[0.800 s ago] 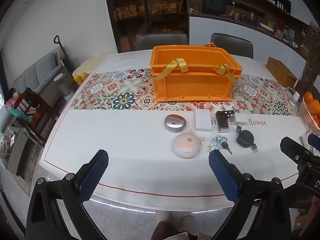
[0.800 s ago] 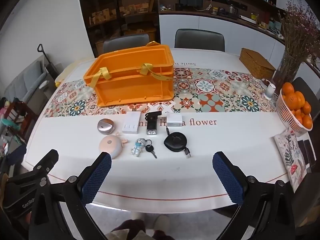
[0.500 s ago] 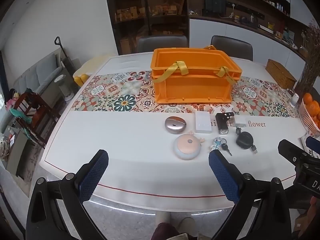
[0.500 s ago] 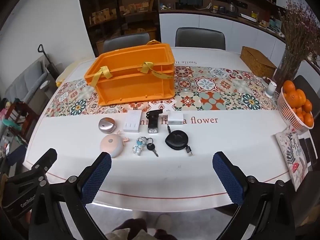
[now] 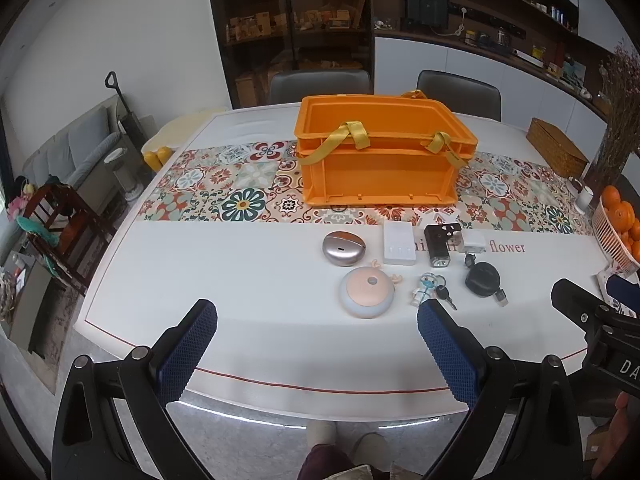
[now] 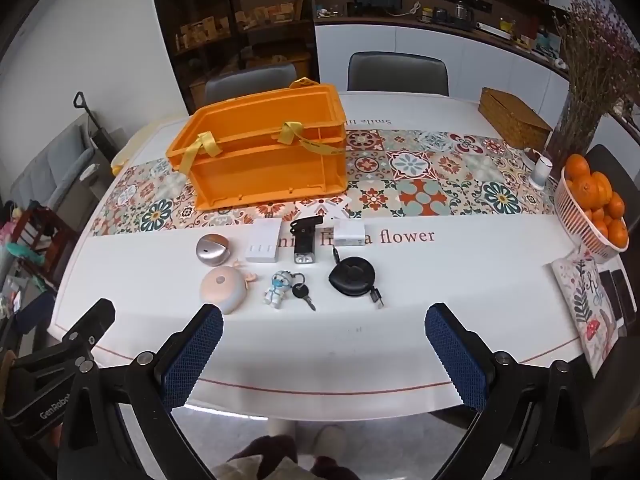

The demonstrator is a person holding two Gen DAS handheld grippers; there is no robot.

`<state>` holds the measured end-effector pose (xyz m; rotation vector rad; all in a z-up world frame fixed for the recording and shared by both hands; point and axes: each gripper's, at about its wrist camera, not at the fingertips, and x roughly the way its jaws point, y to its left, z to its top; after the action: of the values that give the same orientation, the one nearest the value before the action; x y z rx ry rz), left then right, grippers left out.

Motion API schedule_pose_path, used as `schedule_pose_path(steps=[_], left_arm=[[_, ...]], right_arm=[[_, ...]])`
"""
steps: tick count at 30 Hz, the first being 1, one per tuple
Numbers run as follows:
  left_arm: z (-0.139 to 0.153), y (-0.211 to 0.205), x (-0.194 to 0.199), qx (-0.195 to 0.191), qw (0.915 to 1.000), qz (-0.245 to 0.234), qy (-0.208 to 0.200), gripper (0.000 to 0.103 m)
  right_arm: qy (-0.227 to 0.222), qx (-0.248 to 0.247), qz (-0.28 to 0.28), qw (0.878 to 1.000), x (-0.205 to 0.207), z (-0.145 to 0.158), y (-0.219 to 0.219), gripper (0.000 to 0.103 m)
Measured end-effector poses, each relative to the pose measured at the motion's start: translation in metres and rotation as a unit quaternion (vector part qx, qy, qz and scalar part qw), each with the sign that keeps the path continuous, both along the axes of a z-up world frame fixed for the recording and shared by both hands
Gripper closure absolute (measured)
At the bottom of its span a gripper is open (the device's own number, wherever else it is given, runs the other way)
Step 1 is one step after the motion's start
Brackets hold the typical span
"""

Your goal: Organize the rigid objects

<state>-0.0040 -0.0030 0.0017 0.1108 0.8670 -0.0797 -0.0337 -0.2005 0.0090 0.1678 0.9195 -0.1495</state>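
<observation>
Task not yet begun: seven small items (image 6: pixel 280 268) are laid out on the worktop (image 6: pixel 440 300) before the crate (image 6: pixel 260 156), seemingly empty. Left hand-held gripper (image 5: pixel 316 354) and right hand-held gripper (image 6: pixel 324 356) are held wide, empty.

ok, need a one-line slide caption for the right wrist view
Open right gripper hovers at the edge of the table, small items lined up before an empty orange crate.
</observation>
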Motion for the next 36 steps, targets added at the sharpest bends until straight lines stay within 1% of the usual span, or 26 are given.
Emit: schedule_pose_path(steps=[36], left_arm=[[-0.0031, -0.0035, 0.0017, -0.002, 0.9999, -0.008, 0.013, 0.001]], right_arm=[[0.003, 0.0, 0.001, 1.0, 0.0042, -0.0004, -0.0006, 0.001]])
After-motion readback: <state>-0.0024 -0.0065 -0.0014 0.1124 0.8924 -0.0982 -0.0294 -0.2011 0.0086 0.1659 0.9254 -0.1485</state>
